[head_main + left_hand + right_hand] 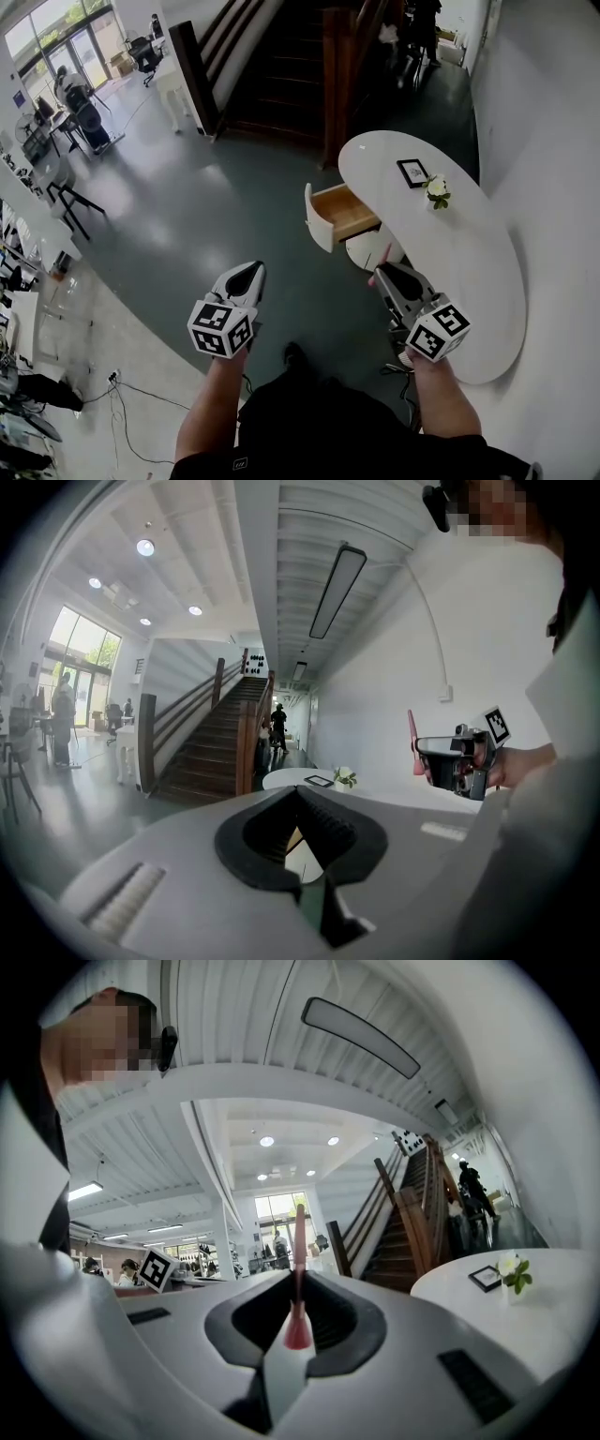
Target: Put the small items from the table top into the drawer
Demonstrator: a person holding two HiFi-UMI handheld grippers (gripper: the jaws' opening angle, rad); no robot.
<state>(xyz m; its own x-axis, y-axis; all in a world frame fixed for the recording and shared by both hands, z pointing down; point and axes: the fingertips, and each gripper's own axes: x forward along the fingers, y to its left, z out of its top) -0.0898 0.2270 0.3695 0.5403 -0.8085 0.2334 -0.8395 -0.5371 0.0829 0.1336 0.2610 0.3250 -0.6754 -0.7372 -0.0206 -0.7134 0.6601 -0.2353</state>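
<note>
The thin red stick (298, 1269) is pinched in the right gripper (298, 1283). The two jaws are closed tight on its lower end. The rest of the stick pokes straight out past the tips. From the head view, the stick (382, 260) and the right gripper (382, 273) are up in the air by the near edge of the white table (473, 262). They are close to the open wooden drawer (343, 212). The drawer sticks out from the side of the table.

The left gripper (251, 272) is well away from the stick, out over the grey floor. Its jaws are closed together with nothing in them (298, 794).

A small picture frame (412, 172) lies on the table, farther back. A white flower (437, 191) stands just beside it.
</note>
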